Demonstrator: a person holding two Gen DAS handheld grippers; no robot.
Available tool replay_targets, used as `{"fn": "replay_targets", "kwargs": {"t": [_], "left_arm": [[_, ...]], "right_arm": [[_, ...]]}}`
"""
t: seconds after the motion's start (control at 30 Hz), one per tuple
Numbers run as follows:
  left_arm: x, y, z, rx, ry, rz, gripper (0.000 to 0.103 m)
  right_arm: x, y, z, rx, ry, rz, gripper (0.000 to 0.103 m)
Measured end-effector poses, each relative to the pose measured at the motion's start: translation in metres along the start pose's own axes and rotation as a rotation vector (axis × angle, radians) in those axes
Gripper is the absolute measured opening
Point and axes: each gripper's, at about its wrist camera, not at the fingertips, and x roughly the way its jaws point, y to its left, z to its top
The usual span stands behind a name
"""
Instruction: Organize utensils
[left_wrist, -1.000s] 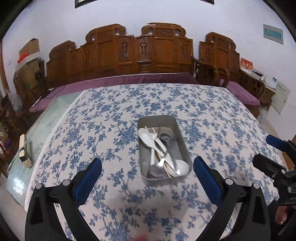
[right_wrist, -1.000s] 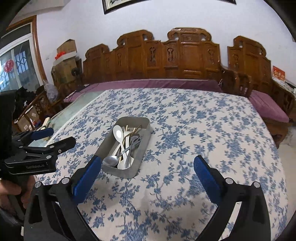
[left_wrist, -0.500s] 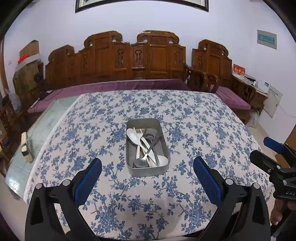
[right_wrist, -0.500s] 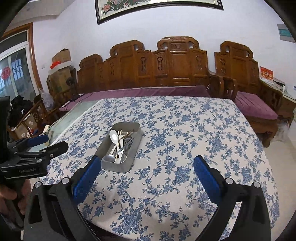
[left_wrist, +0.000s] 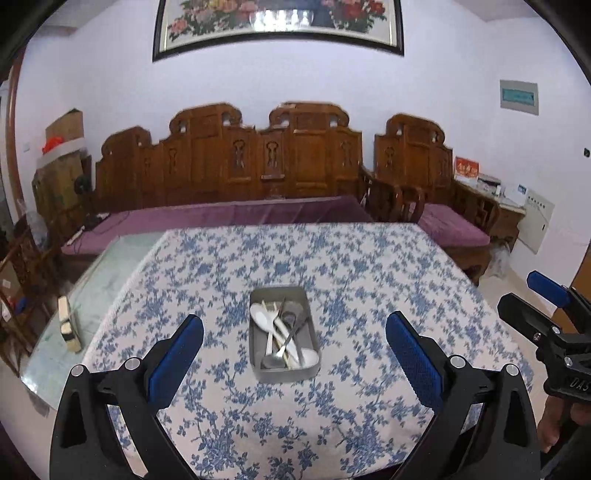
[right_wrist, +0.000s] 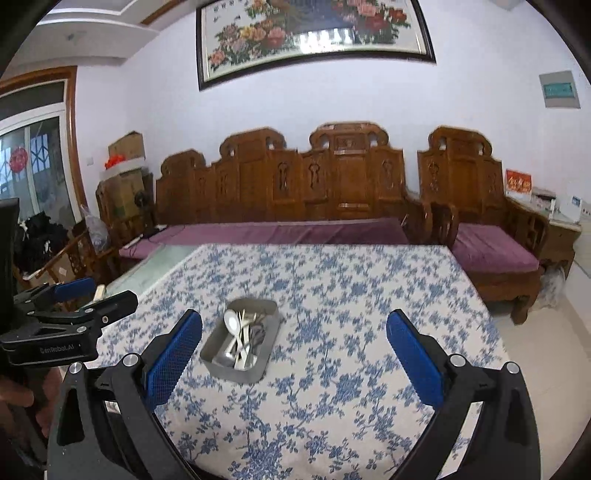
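The tray (left_wrist: 284, 371) of utensils (left_wrist: 282, 336) lies mid-table, long axis running away from both wide-open, empty grippers, straight ahead of the left gripper (left_wrist: 294, 354) and ahead-left of the right gripper (right_wrist: 294, 354).

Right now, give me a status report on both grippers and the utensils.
Left gripper open, empty. Right gripper open, empty. Utensils piled in metal tray on tablecloth. Nothing in the way.

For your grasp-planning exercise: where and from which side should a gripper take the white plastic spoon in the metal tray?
Grip the white plastic spoon at its bowl, from above. The bowl lies clear at the far left of the rectangular metal tray; its handle is crossed by other utensils.
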Motion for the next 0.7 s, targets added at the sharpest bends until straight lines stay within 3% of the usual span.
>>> {"fn": "replay_targets", "kwargs": {"t": [0.33, 0.7], "left_arm": [[-0.056, -0.010, 0.030, 0.009, -0.144, 0.012, 0.096], [-0.082, -0.009, 0.032, 0.011, -0.195, 0.021, 0.096]], "right_arm": [[-0.049, 0.010, 0.032, -0.016, -0.124, -0.010, 0.101], [-0.079, 0.015, 0.044, -0.022, -0.189, -0.021, 0.100]]}}
